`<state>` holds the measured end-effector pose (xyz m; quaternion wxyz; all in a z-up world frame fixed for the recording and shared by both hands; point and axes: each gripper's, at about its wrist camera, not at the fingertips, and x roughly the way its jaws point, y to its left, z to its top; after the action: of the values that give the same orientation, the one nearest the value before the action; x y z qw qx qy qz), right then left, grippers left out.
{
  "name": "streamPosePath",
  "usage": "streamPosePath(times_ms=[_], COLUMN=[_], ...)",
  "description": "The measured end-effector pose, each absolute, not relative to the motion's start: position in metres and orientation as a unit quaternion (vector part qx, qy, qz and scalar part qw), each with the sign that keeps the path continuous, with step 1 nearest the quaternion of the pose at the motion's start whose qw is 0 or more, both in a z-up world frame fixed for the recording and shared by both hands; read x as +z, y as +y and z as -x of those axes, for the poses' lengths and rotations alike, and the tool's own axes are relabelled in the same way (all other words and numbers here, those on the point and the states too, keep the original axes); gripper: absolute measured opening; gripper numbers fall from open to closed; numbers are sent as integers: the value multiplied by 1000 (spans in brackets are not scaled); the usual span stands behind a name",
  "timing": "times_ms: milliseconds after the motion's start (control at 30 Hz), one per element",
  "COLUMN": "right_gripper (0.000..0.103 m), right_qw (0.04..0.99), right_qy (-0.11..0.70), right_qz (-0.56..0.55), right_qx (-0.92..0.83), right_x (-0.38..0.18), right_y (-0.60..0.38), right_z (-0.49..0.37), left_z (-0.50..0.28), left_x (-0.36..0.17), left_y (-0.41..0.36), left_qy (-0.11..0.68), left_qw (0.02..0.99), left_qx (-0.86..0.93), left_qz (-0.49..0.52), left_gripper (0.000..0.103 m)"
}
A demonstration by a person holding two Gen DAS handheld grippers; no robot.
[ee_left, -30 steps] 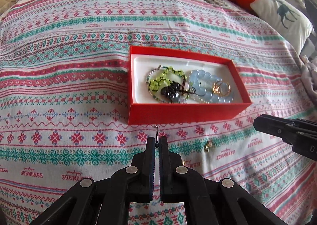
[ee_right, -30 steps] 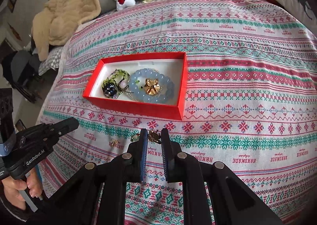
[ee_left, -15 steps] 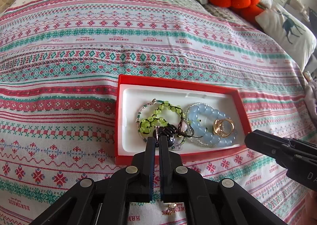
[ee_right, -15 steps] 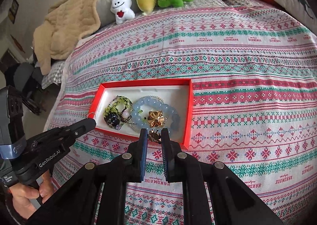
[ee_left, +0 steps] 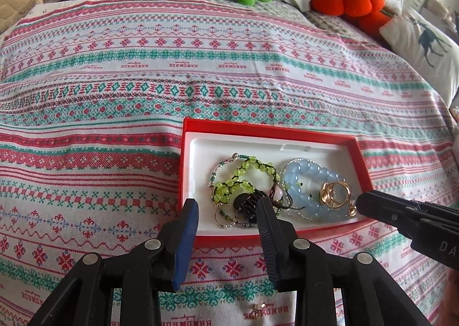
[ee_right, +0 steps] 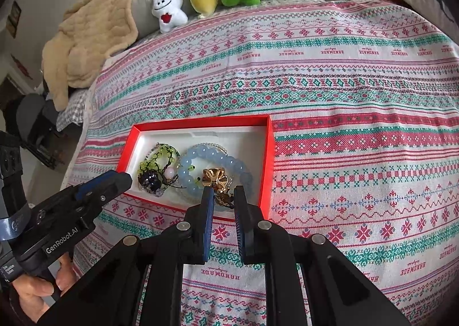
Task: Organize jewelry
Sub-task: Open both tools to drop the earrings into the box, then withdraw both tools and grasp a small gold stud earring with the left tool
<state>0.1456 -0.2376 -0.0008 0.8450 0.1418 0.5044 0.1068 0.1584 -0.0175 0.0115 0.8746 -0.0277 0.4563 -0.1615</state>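
Red box (ee_left: pixel 362 155) held most pieces; left gripper (ee_left: pixel 228 218) was opening, nothing pinched, right gripper (ee_right: pixel 224 200) pinched a gold earring (ee_right: pixel 223 199); one small gold piece (ee_left: pixel 256 310) remained on bedspread (ee_left: pixel 114 96)

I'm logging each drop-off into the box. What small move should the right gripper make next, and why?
Probably open the right gripper: it pinches a small gold piece over the red box, near the blue bead bracelet, so releasing should drop it inside.
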Motion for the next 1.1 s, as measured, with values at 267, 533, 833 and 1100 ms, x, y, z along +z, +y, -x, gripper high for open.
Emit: streamPosePath(times_ms=[267, 533, 833, 1100], right_gripper=[36, 52, 64, 68], right_qw=[845, 846, 849, 846], right_qy=[502, 505, 511, 525], right_qz=[-152, -135, -88, -50], right_qx=[108, 102, 99, 81], right_x=[7, 13, 14, 5], right_y=[-245, -243, -230, -228], right_z=[-141, -125, -101, -86], left_z=[-145, -130, -112, -100], left_x=[16, 10, -1, -15], left_y=[-11, -9, -8, -3], left_qy=[466, 486, 501, 519], left_qw=[874, 864, 857, 846], left_qx=[-138, -129, -117, -107], left_qz=[5, -8, -32, -54], left_gripper=[56, 73, 89, 91])
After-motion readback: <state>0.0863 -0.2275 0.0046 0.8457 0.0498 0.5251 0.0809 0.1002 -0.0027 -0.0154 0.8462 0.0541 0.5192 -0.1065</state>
